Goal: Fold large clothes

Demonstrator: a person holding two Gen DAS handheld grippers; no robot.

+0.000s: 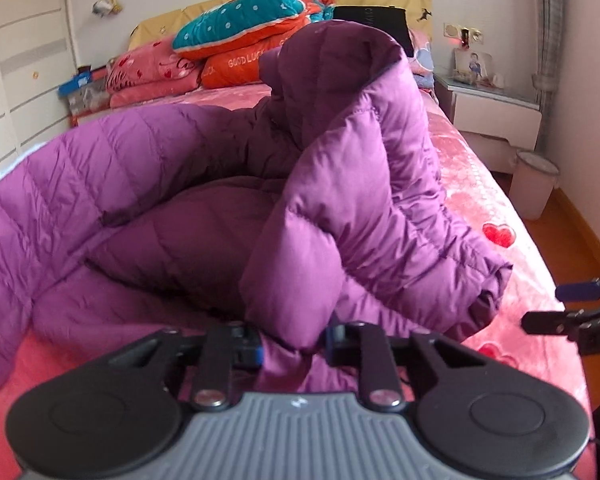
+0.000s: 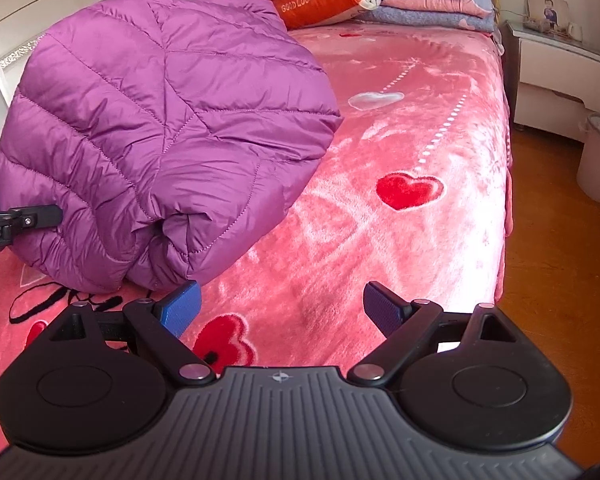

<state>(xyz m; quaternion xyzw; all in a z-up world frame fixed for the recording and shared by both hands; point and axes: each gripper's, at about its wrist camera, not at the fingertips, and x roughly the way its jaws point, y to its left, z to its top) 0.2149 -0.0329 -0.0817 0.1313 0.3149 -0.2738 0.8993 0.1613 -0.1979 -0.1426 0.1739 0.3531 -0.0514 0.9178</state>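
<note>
My left gripper (image 1: 294, 344) hides its own tips in a fold of the purple jacket (image 1: 228, 200), fingers pinching the cloth there, and the jacket's left edge runs out of view at nine o'clock. The jacket is quilted, puffy and shiny, heaped and part lifted on the fuzzy pink blanket (image 2: 400, 208) of the bed. My right gripper (image 2: 282, 310) hangs over the blanket with fingers spread, the jacket at ten o'clock.

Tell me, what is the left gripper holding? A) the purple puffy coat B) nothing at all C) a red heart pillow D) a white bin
A: in the left wrist view the left gripper is pinched on a fold of the purple coat, while the right gripper sits open over the pink blanket.
</note>
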